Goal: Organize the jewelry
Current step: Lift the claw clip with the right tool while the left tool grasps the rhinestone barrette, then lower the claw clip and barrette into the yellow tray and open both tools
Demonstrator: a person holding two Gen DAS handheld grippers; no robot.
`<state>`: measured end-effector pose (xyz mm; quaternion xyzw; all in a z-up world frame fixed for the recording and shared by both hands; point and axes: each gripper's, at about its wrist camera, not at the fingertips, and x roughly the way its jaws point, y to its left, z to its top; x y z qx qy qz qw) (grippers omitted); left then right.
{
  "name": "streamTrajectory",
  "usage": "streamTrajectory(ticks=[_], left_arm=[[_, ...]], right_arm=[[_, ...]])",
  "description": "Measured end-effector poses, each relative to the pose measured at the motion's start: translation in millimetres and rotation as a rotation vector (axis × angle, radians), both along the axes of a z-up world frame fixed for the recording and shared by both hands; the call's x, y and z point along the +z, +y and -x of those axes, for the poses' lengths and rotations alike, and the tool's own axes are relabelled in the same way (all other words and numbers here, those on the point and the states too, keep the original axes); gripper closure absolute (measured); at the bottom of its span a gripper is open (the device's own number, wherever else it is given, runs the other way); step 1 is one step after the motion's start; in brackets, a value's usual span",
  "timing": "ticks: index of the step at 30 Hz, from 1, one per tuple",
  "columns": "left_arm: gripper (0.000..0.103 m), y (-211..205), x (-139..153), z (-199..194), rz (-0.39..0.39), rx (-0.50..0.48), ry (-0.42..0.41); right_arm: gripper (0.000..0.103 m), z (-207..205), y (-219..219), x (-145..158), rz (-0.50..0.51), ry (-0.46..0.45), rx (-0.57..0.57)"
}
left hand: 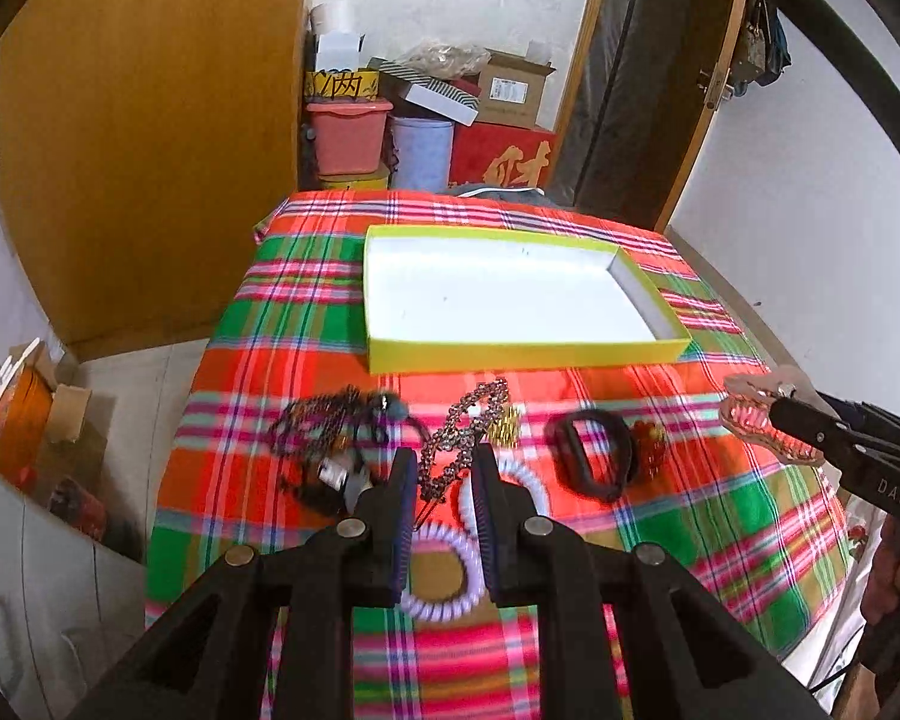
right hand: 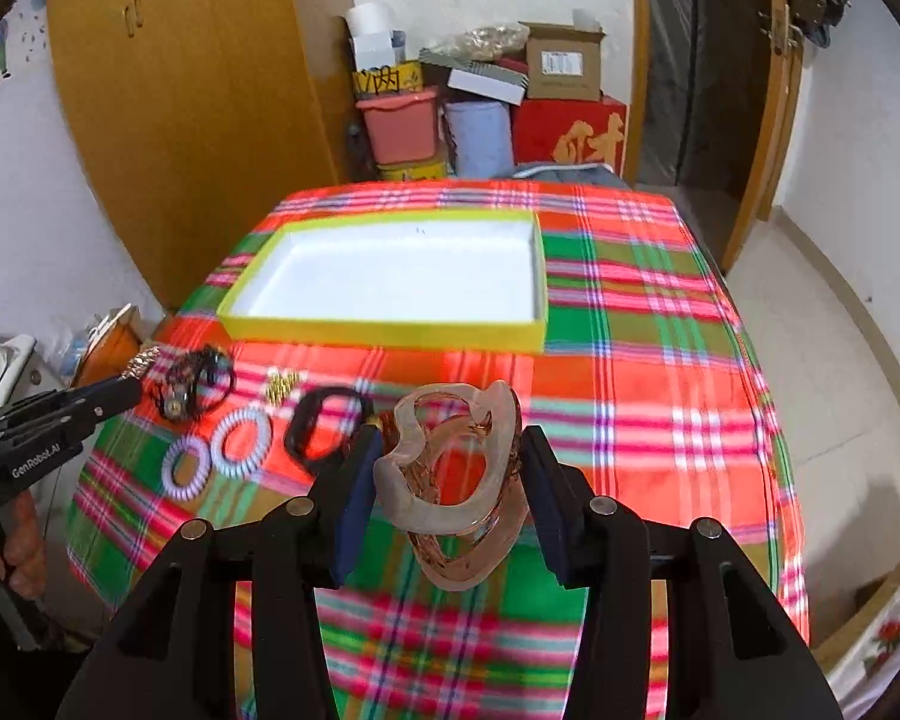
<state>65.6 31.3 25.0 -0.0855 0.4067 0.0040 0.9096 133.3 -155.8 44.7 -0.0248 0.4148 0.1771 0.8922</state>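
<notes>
A yellow box [left hand: 528,354] with a white inside lies empty on the plaid tablecloth; it also shows in the right wrist view [right hand: 384,330]. My right gripper [right hand: 450,480] is shut on a pink translucent claw hair clip [right hand: 450,492], held above the cloth; the clip also shows in the left wrist view [left hand: 768,420]. My left gripper [left hand: 447,474] holds a sparkly beaded chain [left hand: 462,438] between its pads; its tip shows in the right wrist view [right hand: 141,363]. Two lilac spiral hair ties [right hand: 222,450], a black hair tie [right hand: 324,426], a dark tangled necklace [left hand: 330,438] and a small gold piece [right hand: 281,385] lie on the cloth.
The table [right hand: 660,360] drops off at its right and near edges. Boxes, a pink bin [right hand: 402,126] and a red carton are stacked against the back wall. A wooden wardrobe [left hand: 150,150] stands left; a door [right hand: 768,90] stands right.
</notes>
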Motion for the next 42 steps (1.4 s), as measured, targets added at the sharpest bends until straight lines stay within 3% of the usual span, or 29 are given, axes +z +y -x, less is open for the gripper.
streamTrajectory(ticks=[21,31,42], left_arm=[[0.085,22,-25,-125,-0.049,0.015,0.047],[0.084,25,-54,-149,-0.048,0.015,0.101],[0.083,15,-60,-152,-0.066,0.009,0.123]], right_arm=[[0.055,-132,28,-27,0.008,-0.010,0.006],[0.055,-152,28,-52,0.003,0.045,-0.007],[0.055,-153,29,-64,0.019,0.086,0.016]])
